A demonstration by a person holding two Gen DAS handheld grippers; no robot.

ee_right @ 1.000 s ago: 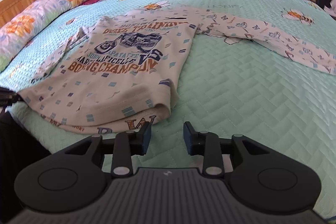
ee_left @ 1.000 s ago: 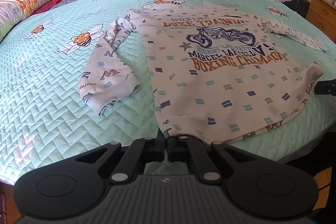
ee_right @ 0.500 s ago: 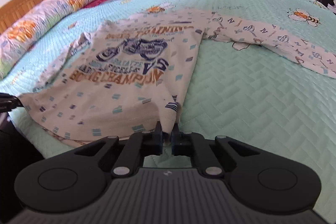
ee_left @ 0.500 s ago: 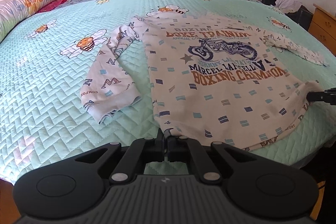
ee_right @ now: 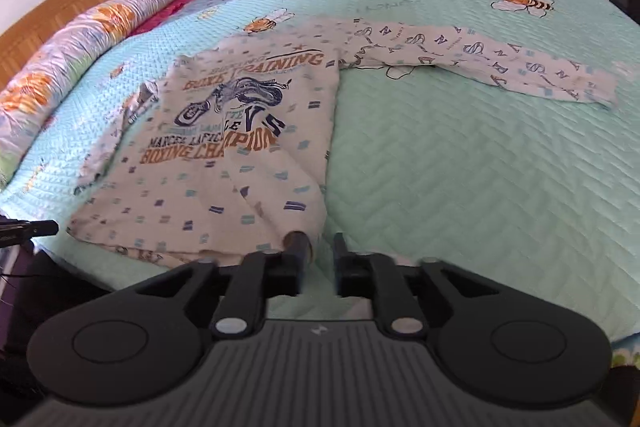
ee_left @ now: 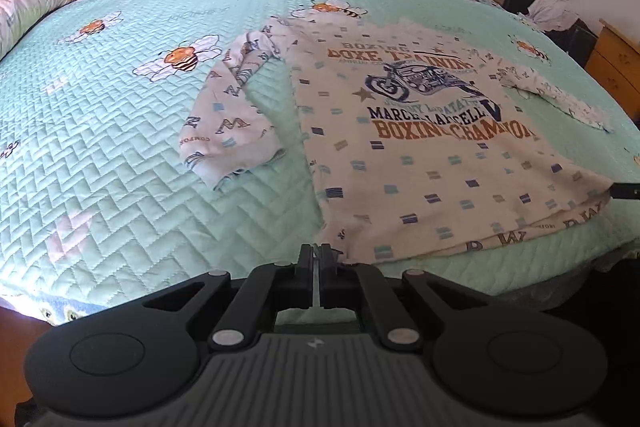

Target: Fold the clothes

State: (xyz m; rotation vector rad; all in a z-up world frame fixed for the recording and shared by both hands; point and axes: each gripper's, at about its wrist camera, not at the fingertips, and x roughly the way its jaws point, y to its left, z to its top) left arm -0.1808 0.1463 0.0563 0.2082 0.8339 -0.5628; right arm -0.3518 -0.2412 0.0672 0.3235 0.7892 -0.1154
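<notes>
On the bed [ee_left: 120, 147], left gripper [ee_left: 319, 255] pinches the shirt [ee_left: 420, 155] hem; right gripper [ee_right: 320, 247] jaws are opening, hem draped over one finger.

Left gripper [ee_left: 319, 259] pinches the shirt [ee_left: 420, 155] hem corner.

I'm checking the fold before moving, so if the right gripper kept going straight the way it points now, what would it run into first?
Most likely the shirt: its near hem corner lies just ahead of the right gripper, whose jaws are opening. The cloth drapes over one finger, with the green bedspread directly beneath. Depth is hard to judge.
</notes>
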